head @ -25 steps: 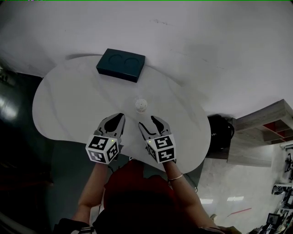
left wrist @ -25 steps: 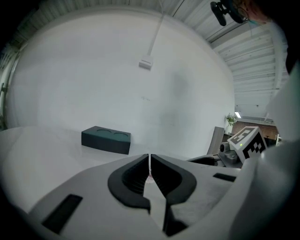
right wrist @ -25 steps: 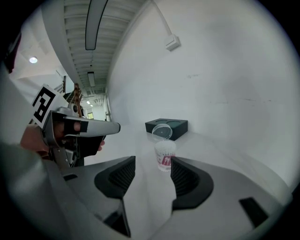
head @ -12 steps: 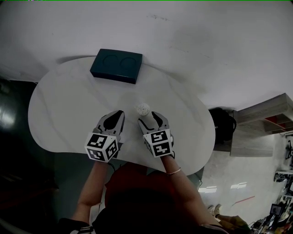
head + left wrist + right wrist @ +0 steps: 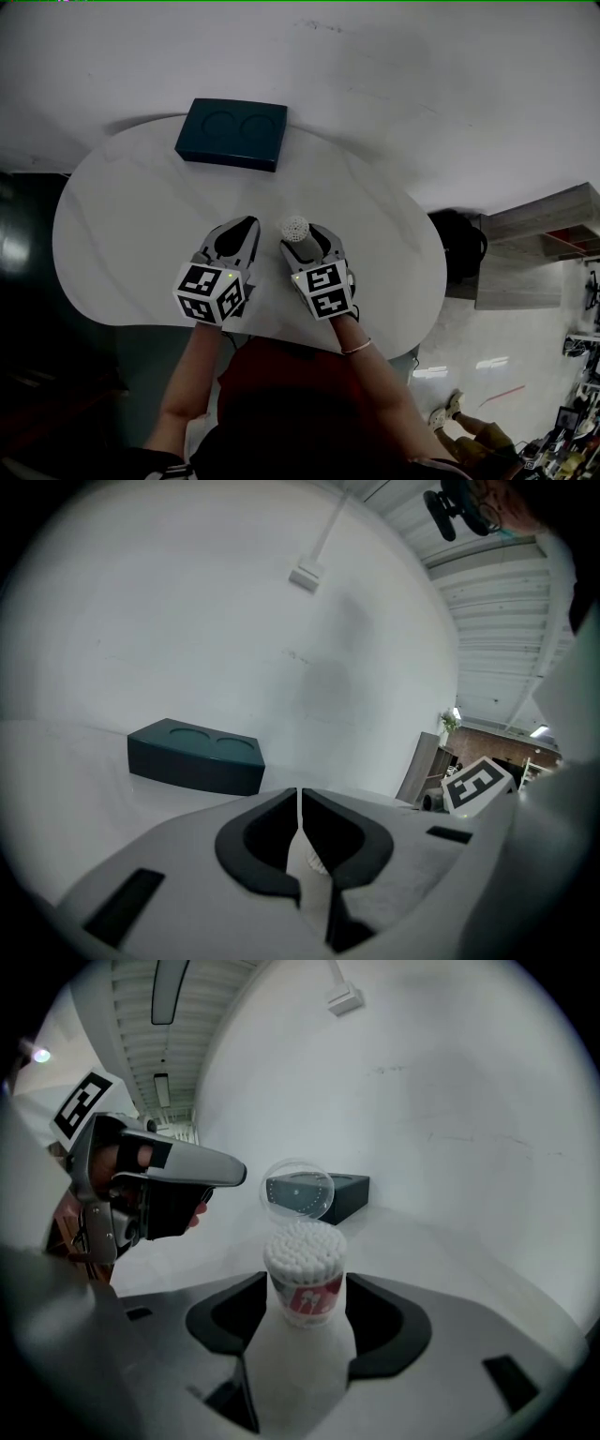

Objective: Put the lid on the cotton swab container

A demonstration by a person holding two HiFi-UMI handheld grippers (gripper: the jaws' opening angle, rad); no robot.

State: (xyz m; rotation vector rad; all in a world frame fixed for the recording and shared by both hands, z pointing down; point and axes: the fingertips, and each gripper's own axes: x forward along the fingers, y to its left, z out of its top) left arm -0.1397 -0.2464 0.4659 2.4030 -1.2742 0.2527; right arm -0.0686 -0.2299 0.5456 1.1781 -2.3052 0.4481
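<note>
While the right hand-held gripper (image 5: 305,1290), jaws just spread, is straddling the small round plastic cotton swab container (image 5: 303,1265), its clear round lid (image 5: 298,1188) is still standing open behind it, left hand-held gripper (image 5: 300,803) pressed shut.

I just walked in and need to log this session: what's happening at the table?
A person holds a gripper in each hand over a white table. The right gripper has just been opening its jaws, which now stand apart around the upright cotton swab container without pressing it. Its clear lid stands flipped up behind the swabs, not closed yet. The left gripper is shut and empty.
</note>
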